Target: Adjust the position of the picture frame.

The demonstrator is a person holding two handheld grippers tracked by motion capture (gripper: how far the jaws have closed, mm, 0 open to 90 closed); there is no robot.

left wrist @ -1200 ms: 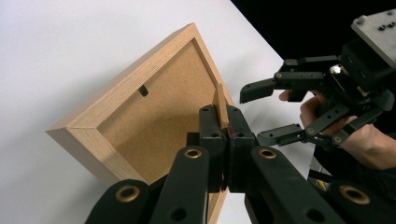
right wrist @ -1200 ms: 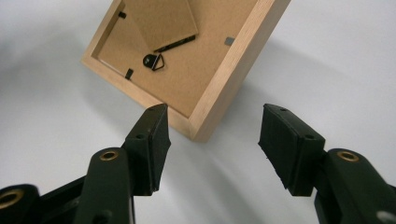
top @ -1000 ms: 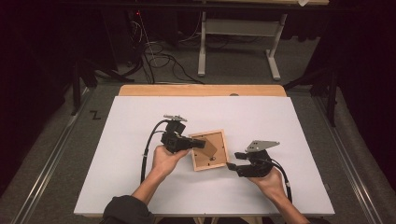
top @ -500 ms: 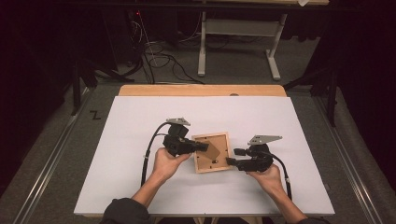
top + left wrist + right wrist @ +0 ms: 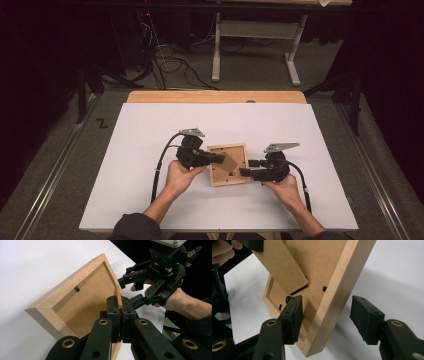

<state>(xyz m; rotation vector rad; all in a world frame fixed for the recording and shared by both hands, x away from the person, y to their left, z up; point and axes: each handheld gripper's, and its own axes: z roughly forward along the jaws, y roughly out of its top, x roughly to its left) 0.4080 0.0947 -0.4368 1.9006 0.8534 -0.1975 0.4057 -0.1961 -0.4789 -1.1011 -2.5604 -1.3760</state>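
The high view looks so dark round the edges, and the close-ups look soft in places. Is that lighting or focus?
High view: the white table is lit, the floor beyond dim. Left gripper view: the nearest black jaws blur; the picture frame is sharp. Right gripper view: the frame casts a soft shadow on the table.

the wooden frame front face lies hidden; its top is cut off.

Lab: floor cables, dark curtains

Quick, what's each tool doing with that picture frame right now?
Left tool: shut on the fold-out stand of the wooden frame.
Right tool: open, jaws straddling the frame's edge, just been closing.
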